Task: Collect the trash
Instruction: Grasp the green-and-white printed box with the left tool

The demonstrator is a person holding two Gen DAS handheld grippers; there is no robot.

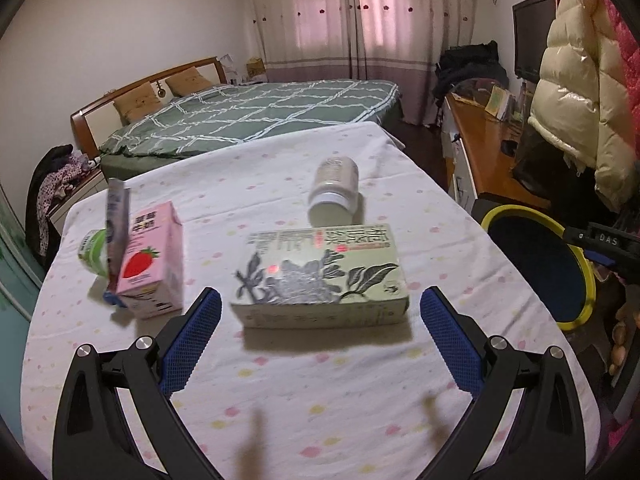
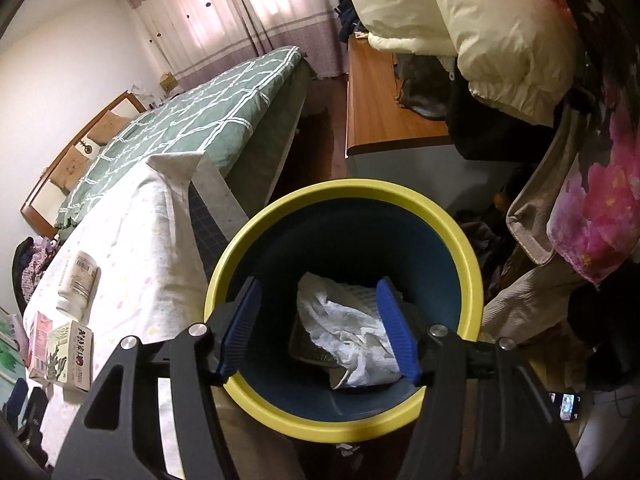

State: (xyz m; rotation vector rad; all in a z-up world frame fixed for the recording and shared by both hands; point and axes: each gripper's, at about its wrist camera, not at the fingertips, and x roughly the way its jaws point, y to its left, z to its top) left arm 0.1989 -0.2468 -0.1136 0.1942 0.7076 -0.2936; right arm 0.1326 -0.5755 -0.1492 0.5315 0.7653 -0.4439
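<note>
Left wrist view, with the bin as landmark: the tabletop (image 1: 280,380), under a dotted white cloth, is seen to the left of the yellow-rimmed bin (image 1: 576,322), which stands off the tabletop's right edge. Four pieces of trash remain on it. Nearest the bin lies a flat green printed box (image 1: 320,276); beyond that, slightly farther up the cloth, a white bottle (image 1: 336,188) is lying on its side; farthest from the bin stands a pink strawberry carton (image 1: 154,264), with a green-and-white cup (image 1: 92,252) partly hidden behind it. The left tongs (image 1: 320,308) are held wide apart and empty, framing the green box without touching it.

In the right wrist view the right tongs (image 2: 318,324) are held over the bin's mouth, apart and empty; crumpled white paper (image 2: 352,340) and a dark flat item are seen lying at the bottom.

The step in hand is judged to be a drop just completed on the right and an approach to the green box on the left. The next move calls for the left tongs to be lowered astride the box, closed across it, and carried to the bin.
</note>
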